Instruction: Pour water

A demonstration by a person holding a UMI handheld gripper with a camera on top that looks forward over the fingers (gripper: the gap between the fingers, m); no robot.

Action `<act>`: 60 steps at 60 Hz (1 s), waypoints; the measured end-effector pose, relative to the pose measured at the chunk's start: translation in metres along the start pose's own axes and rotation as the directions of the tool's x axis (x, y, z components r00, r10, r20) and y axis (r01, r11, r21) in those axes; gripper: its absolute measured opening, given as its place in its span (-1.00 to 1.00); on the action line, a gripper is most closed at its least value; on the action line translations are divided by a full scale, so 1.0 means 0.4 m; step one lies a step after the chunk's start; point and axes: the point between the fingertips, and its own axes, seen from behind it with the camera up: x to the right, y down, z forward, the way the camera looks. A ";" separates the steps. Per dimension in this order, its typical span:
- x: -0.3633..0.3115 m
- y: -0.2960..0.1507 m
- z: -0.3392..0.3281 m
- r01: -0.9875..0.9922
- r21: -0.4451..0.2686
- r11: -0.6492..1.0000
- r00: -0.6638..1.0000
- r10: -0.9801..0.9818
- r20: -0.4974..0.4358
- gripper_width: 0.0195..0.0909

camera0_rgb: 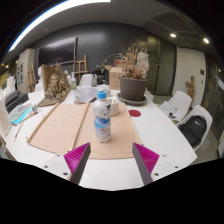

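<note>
The gripper (112, 160) is hovering low over a white table (170, 140), its two fingers spread wide apart and gripping nothing, the magenta pads (77, 155) facing each other across the empty gap. The bottle (102, 114) is standing upright just ahead of the fingers, roughly centred between them but beyond their tips, not touching either. It is a clear plastic bottle with a blue-and-white label and a pale cap; how much water is sitting in it cannot be told. The bottle is resting on a tan mat (68, 127) that is covering the middle of the table. Beside the bottle, to its right, a small red cup (134, 113) is sitting on the table; its contents are not showing. Beyond it a dark round pot (132, 88) is holding a bunch of dry, pale stalks. To the left, further back, a vase of dried brown plants (57, 85) is standing near the table's far edge, and a few small white items are lying behind the bottle, too small to make out. White chairs (180, 104) are standing around the table.
</note>
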 end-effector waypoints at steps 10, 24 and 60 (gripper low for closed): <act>-0.093 -0.069 0.183 -0.010 0.087 0.996 1.000 0.008 0.025 0.85; -0.093 -0.107 0.406 -0.020 0.152 0.988 1.000 0.023 -0.018 0.75; -0.220 -0.268 0.385 -0.069 0.186 0.980 0.998 0.067 0.021 -0.62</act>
